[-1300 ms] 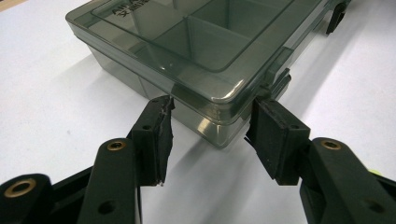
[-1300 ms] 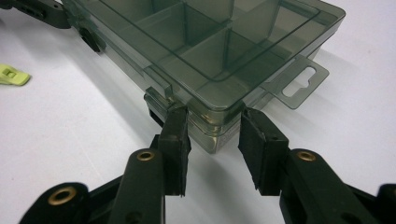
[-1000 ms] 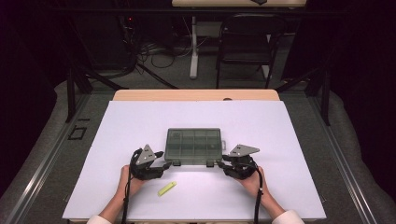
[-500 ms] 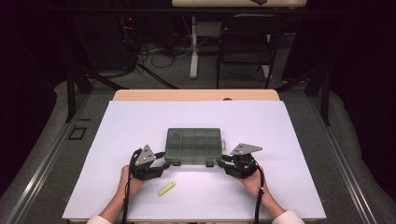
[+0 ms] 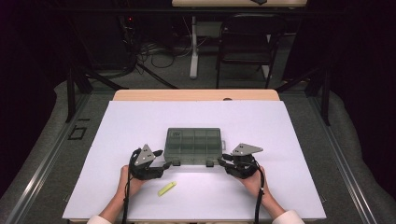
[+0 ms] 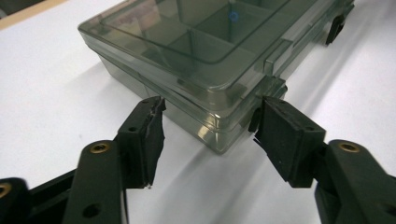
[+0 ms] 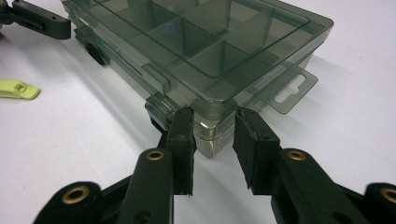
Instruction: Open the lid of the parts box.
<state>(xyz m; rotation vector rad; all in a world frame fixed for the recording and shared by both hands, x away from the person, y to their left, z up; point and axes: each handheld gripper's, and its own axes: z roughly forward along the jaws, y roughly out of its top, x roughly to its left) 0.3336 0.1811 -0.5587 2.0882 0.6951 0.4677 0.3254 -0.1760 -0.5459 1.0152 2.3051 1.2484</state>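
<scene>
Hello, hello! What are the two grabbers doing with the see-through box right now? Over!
Left gripper open at the box near corner. Right gripper open, straddling the other near corner. Lid shut. Yellow-green clip lies apart, nothing blocking.

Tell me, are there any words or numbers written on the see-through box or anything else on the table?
No text can be read anywhere.
Compartment box: a small pale sticker near its far left corner, too small and blurred to read.
Yellow-green piece: no writing to be seen.
Left gripper and right gripper: no markings to be seen.

Spread tongs point(image 6: 208, 135), smoky compartment box point(image 6: 205, 56) corner
</scene>
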